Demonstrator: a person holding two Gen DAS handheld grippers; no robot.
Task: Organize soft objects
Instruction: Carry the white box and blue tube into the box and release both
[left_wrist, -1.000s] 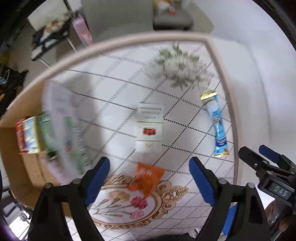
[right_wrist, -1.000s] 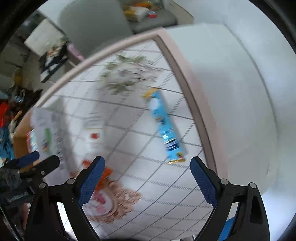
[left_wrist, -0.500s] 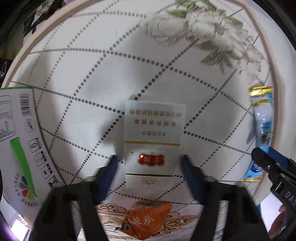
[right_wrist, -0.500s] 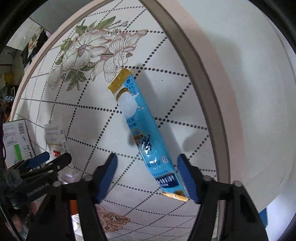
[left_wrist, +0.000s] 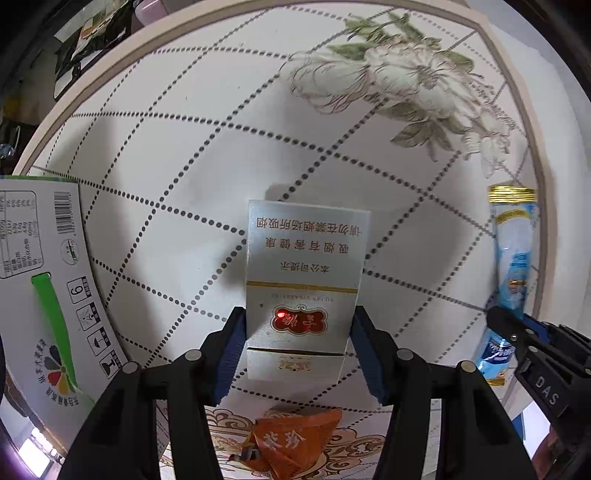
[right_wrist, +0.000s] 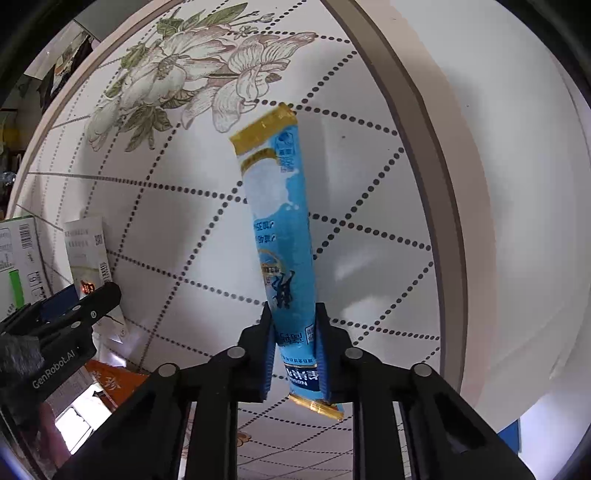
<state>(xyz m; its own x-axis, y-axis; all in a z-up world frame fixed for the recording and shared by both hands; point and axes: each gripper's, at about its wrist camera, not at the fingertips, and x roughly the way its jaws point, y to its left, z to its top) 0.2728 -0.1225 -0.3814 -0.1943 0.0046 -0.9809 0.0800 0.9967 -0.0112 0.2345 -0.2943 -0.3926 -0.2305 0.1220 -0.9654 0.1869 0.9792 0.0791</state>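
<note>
The left gripper (left_wrist: 298, 339) has its two blue pads pressed on the two long sides of a white cigarette pack (left_wrist: 304, 280), near the end of the pack that is closer to the camera, so the claw is closed to the width of the pack and holds it. The pack lies flat on the table (left_wrist: 166, 155), near the middle of the left wrist view, with its far end pointing to 12 o'clock. At 6 o'clock from the pack, just beside it, lies an orange sachet (left_wrist: 295, 439) on a gold ornament printed on the table. At 9 o'clock, well apart from the pack, there is a white carton (left_wrist: 44, 280) with a green stripe and a barcode. The right gripper (right_wrist: 295, 354) is almost fully closed; its blue pads squeeze the lower part of a long blue stick packet (right_wrist: 282, 236), which has gold sealed ends. The packet points to 11 o'clock in the right wrist view, toward a printed flower (right_wrist: 177, 70). Its far end looks lifted a little from the table, but I cannot tell this surely. The beige rim of the table (right_wrist: 436, 177) runs at 3 o'clock from the packet.
</note>
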